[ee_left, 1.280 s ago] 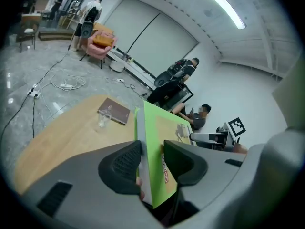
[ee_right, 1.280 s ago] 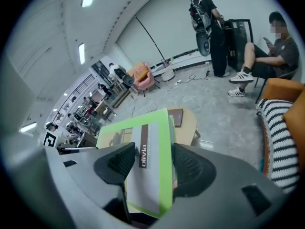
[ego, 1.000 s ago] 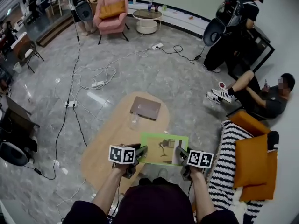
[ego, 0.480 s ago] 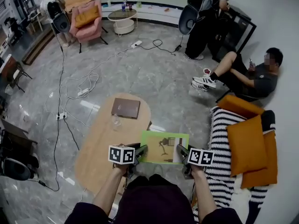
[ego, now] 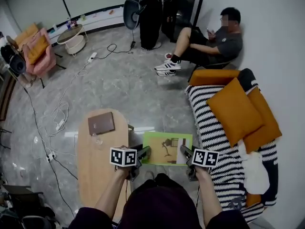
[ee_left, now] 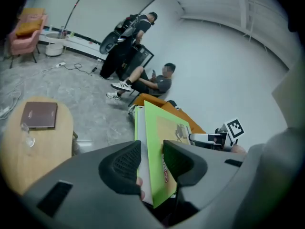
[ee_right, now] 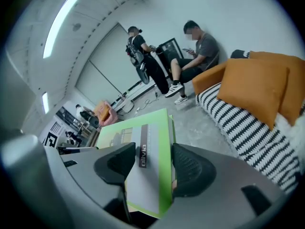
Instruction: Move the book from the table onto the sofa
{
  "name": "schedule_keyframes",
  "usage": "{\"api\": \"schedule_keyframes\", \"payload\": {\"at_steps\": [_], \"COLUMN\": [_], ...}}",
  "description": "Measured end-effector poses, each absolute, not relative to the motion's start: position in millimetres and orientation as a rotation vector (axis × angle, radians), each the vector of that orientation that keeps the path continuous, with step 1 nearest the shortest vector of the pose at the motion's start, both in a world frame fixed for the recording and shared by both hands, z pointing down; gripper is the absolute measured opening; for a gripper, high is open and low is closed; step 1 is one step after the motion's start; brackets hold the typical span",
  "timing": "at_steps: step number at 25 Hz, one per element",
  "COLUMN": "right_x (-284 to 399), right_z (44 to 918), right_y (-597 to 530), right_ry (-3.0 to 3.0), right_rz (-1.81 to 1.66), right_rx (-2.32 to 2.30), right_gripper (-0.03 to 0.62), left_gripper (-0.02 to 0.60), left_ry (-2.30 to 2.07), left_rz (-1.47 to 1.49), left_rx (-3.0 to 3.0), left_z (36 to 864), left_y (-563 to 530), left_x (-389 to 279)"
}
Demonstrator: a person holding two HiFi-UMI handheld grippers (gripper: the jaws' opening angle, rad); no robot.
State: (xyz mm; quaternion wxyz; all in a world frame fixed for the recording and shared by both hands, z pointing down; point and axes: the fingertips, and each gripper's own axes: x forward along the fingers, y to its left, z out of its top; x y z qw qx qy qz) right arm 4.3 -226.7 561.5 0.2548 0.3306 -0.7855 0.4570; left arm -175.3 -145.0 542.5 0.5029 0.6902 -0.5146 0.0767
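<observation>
arms: the left arm (ego: 112,192) and the right arm (ego: 206,194) reached out in front of the body, side by side, both tipped down a bit.
left gripper (ego: 144,153): its jaws were shut on the left edge of the green book (ego: 167,148).
right gripper (ego: 184,152): its jaws were shut on the right edge of the same book.
where the book was: up in the air between the two grippers, off the table (ego: 93,168), past its right edge and just short of the front edge of the sofa (ego: 205,123).
count of books: two, the green one and a brown book (ego: 101,123) that lay flat near the far end of the table.
count of glasses: one glass (ego: 96,140), just on the near side of the brown book.
count of cushions: two big orange cushions (ego: 236,111) leaned on the sofa back.
count of people nearby: two, a sitting person (ego: 214,37) by the wall and a standing person (ego: 150,13).
only in the head view: the picture on the book's cover and both marker cubes at once.
only in the left gripper view: the white page edges pressed in the left gripper (ee_left: 151,161).
only in the right gripper view: a grey strip with print on the book, in the right gripper (ee_right: 152,166).
</observation>
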Motion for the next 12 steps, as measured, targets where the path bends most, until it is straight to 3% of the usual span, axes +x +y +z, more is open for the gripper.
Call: {"api": "schedule_keyframes", "payload": {"at_steps": [12], "right_x": [158], "right_z": [567], "right_y": [-138], "right_ry": [-1.932], "right_rz": [1.438], "right_rx": [1.486], "right_gripper": [0.268], "left_gripper": [0.156], "left_ry": [-0.775], "left_rz": [0.431], "left_rx": [1.924], "left_z": [559], "left_y": [-149], "left_x": [-40]}}
